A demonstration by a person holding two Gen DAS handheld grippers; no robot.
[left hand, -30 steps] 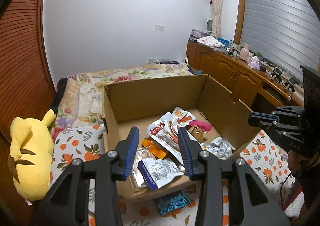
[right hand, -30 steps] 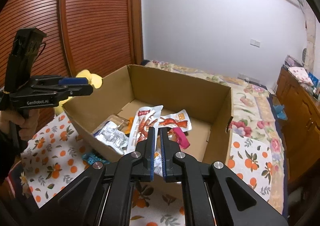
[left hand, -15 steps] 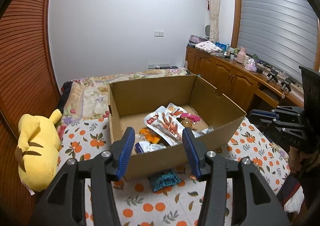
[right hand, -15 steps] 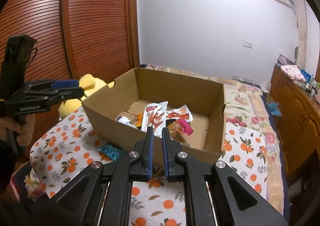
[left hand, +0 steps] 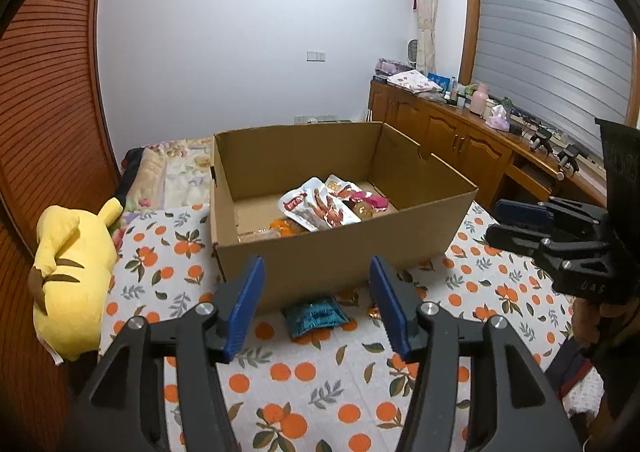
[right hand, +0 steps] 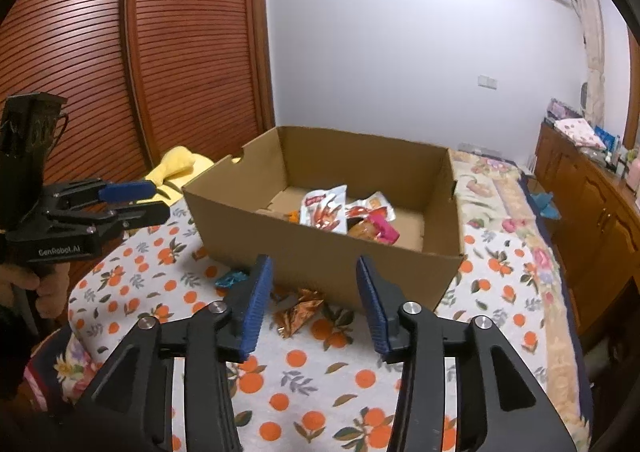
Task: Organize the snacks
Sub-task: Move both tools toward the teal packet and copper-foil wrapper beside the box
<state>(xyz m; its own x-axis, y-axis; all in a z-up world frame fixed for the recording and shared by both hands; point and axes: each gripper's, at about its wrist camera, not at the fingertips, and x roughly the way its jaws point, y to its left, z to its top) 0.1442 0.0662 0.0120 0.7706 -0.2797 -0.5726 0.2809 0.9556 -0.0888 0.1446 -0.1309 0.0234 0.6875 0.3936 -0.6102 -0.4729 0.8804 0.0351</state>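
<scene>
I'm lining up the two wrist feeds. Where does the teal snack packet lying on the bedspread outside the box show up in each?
Left wrist: the teal snack packet lies bottom centre, against the cardboard box's near wall, framed between the left gripper's opening, empty jaws.
Right wrist: same packet sits left of centre, partly hidden behind the right gripper's left finger.
Shared landmark: the cardboard box's near wall.
</scene>
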